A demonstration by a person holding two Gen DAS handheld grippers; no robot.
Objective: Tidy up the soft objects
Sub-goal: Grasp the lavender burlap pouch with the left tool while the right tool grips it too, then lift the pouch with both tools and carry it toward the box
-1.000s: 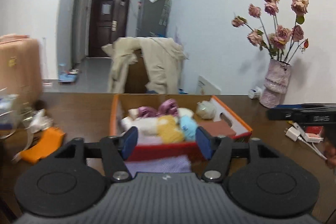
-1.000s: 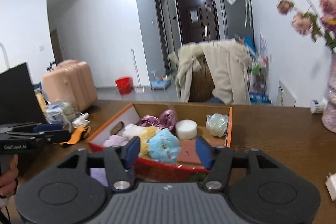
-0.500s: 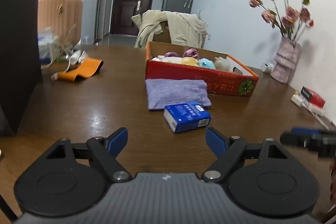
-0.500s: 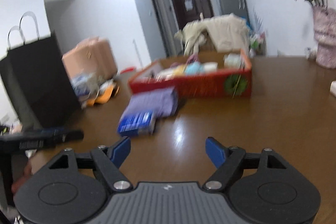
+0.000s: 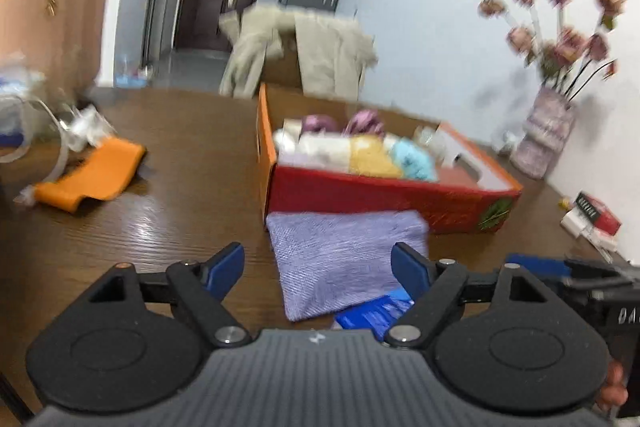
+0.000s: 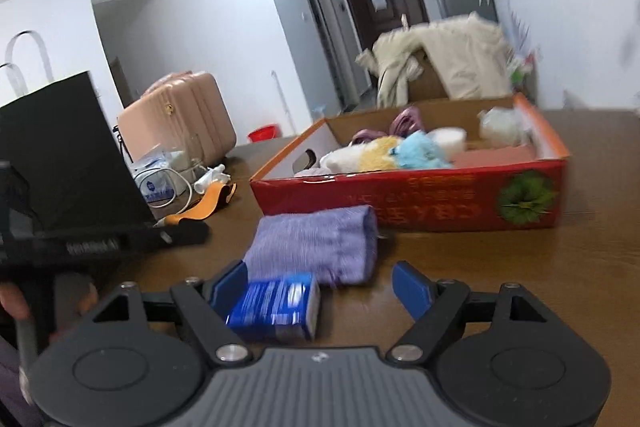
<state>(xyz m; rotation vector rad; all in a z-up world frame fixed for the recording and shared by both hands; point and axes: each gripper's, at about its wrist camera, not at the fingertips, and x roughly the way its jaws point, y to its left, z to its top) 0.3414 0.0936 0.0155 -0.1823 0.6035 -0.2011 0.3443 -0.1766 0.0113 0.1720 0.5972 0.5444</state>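
A folded purple cloth [image 5: 344, 259] [image 6: 316, 243] lies on the brown table in front of a red and orange cardboard box [image 5: 380, 191] [image 6: 440, 203]. The box holds several soft toys and yarn balls, among them a blue one [image 6: 420, 151] and a yellow one [image 5: 372, 159]. A blue tissue pack [image 6: 276, 307] [image 5: 372, 311] lies just in front of the cloth. My left gripper [image 5: 318, 267] is open and empty, just short of the cloth. My right gripper [image 6: 320, 287] is open, with the tissue pack by its left finger.
An orange pouch [image 5: 92, 175] and cables lie at the left. A black paper bag [image 6: 60, 155] stands at the table's left. A vase of pink flowers [image 5: 548, 131] and a red and white packet [image 5: 592, 219] sit at the right. A coat-draped chair [image 5: 304, 55] stands behind the table.
Both grippers have moved forward toward the cloth and the tissue pack after pulling back from the box. Both stay open.
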